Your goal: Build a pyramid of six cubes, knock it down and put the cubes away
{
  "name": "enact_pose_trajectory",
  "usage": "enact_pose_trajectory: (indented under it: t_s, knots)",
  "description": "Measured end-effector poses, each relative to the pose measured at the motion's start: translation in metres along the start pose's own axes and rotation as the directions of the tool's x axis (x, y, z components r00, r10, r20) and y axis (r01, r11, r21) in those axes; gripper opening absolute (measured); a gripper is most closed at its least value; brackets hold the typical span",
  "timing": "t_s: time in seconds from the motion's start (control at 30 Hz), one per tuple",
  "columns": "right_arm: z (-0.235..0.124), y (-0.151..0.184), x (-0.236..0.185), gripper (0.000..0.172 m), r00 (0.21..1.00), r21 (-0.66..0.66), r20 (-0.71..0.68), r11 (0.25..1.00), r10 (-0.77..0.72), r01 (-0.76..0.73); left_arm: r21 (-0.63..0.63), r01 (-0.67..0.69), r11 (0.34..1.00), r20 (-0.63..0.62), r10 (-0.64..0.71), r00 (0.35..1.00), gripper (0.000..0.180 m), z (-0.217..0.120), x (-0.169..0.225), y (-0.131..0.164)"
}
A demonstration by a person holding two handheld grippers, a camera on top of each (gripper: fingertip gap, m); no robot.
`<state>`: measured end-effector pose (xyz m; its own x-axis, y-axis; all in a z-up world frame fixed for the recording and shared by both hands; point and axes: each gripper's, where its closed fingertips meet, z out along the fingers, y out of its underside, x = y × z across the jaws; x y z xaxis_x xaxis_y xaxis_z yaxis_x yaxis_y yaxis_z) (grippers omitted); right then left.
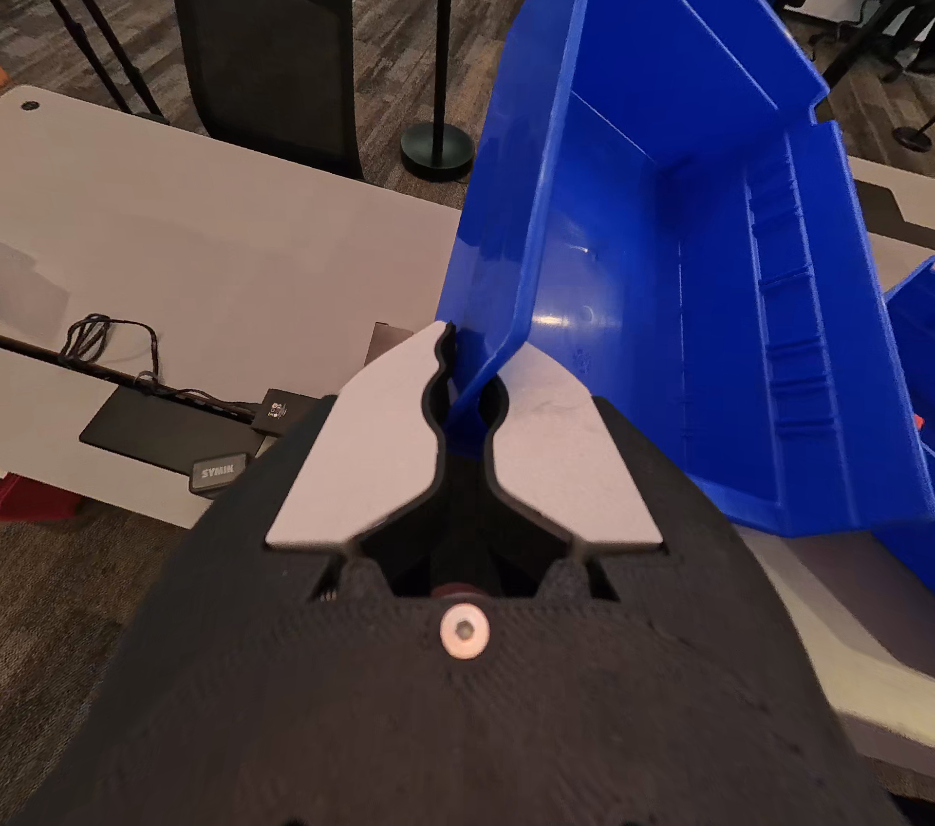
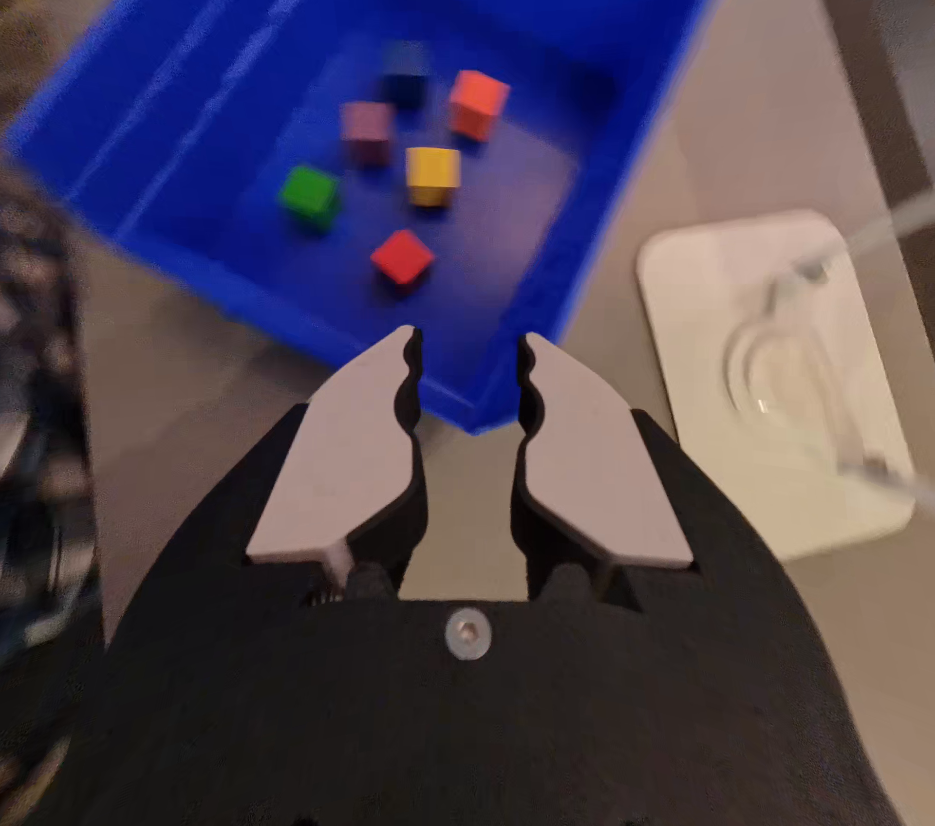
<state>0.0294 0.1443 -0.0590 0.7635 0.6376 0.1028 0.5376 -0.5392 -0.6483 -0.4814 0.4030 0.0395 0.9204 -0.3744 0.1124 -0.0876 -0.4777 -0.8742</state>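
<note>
Left gripper [image 1: 468, 377] clamped on blue bin [image 1: 657, 195] wall, bin tilted.
My right gripper [image 2: 468, 377] spread apart, bare; six cubes [image 2: 430, 174] in bin, frame centre.

I see six small cubes scattered apart on the floor of a blue bin [image 2: 167, 58], none stacked. A red cube [image 2: 402, 256] lies nearest me, turned corner-on. A green cube [image 2: 308, 194] sits to its left, a yellow cube [image 2: 431, 174] near the middle, a mauve cube [image 2: 367, 129] behind it, an orange cube [image 2: 478, 103] to the right, and what looks like a dark blue cube [image 2: 405, 71] farthest back, though blur makes its colour uncertain.
</note>
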Motion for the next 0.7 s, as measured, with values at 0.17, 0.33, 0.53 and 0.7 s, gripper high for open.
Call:
enact_pose_trajectory:
  t_s: [0.17, 0.33, 0.53, 0.7]
  knots:
    - [0.014, 0.010, -0.076, 0.048, 0.861, -0.066, 0.258, 0.881, -0.438, 0.468, -0.007, 0.031, 0.999, -0.003, -0.031, 1.000, 0.007, -0.003, -0.002, 0.010]
    - [0.057, 0.031, -0.108, 0.046, 0.728, -0.128, 0.417, 0.758, -0.544, 0.640, -0.018, 0.047, 0.999, 0.002, -0.047, 0.999, 0.008, 0.001, -0.003, 0.018]
    - [0.090, 0.035, -0.119, 0.027, 0.676, -0.160, 0.506, 0.711, -0.536, 0.684, -0.009, 0.076, 0.997, 0.006, -0.076, 0.997, 0.008, -0.005, -0.011, 0.020]
    - [0.133, -0.012, -0.104, 0.027, 0.766, -0.231, 0.450, 0.769, -0.459, 0.597, 0.005, 0.081, 0.997, 0.031, -0.081, 0.996, 0.008, -0.017, -0.025, 0.016]
